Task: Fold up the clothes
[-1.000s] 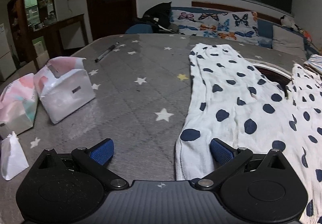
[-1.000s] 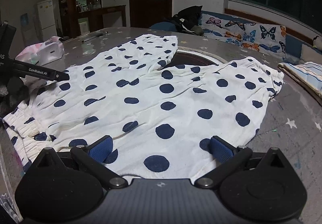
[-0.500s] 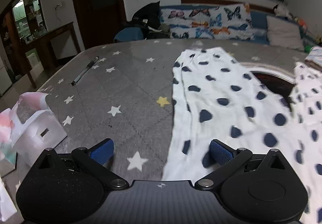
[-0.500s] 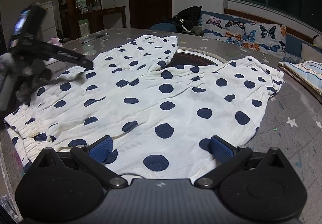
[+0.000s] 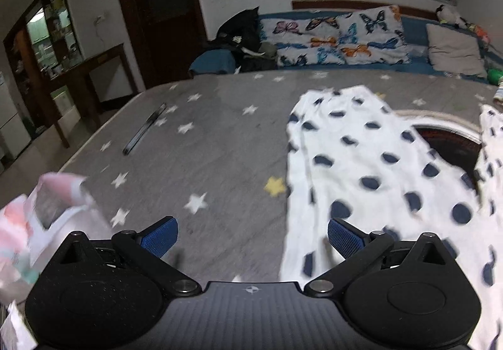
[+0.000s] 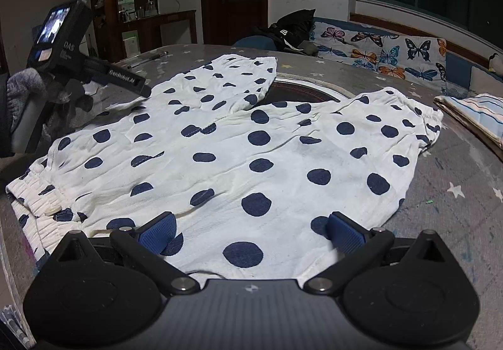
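Note:
White trousers with dark blue dots lie spread flat on the grey star-patterned table, both legs pointing away. In the left wrist view one leg runs along the right side. My left gripper hovers open over the table beside that leg's left edge, holding nothing. My right gripper stands open low over the near edge of the trousers, empty. The left gripper's body, held by a gloved hand, shows at the left of the right wrist view above the far leg.
A pen lies on the far left of the table. Pink and white bags sit at the near left. A folded striped cloth rests at the right edge. A dark round inset shows between the legs. A butterfly-print sofa stands behind.
My left gripper has risen and moved forward along the left trouser leg, away from the waistband; its view is motion-blurred. The right gripper has stayed still. The trousers have not moved.

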Tool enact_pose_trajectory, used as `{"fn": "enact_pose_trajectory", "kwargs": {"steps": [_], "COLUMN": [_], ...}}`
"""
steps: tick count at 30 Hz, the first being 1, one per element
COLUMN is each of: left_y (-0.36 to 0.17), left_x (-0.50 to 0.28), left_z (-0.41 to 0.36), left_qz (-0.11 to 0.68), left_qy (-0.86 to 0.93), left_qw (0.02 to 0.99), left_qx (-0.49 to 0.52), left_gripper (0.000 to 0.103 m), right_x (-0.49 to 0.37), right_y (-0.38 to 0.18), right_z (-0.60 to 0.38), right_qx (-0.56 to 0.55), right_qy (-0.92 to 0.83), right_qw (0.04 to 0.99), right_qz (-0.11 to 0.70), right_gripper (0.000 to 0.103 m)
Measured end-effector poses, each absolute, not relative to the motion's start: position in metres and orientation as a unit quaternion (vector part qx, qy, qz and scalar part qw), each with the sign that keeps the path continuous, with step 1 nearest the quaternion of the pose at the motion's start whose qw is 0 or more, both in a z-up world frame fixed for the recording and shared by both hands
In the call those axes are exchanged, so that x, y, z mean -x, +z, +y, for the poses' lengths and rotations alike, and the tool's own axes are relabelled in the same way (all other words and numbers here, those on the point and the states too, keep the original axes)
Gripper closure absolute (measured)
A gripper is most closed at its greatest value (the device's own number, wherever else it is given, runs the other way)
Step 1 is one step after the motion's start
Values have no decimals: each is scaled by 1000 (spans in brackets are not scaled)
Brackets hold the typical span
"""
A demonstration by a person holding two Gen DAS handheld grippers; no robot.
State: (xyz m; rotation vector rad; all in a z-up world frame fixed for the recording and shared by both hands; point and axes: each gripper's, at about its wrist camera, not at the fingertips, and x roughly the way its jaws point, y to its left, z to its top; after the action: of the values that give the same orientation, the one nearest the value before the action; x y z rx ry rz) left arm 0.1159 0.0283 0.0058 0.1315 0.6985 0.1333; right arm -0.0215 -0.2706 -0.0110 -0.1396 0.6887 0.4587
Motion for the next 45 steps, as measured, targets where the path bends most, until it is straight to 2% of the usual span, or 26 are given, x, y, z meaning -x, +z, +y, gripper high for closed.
{"fn": "enact_pose_trajectory", "kwargs": {"steps": [12, 24, 32, 45], "left_y": [-8, 6, -9, -7], "left_x": [-147, -162, -185, -224], "left_z": [28, 22, 7, 20], "left_qz": [353, 339, 344, 349], "left_qy": [70, 56, 55, 85], "left_qw": [929, 936, 930, 928], "left_qx": [-85, -76, -118, -95], "left_gripper": [0, 0, 0, 0], "right_x": [21, 22, 21, 21], "right_y": [-11, -11, -11, -11], "right_z": [-271, -271, -272, -273], "right_qx": [66, 65, 65, 62], "right_qy": [222, 222, 222, 222], "right_qw": [914, 914, 913, 914], "right_qz": [334, 334, 335, 335], "right_gripper": [0, 0, 0, 0]}}
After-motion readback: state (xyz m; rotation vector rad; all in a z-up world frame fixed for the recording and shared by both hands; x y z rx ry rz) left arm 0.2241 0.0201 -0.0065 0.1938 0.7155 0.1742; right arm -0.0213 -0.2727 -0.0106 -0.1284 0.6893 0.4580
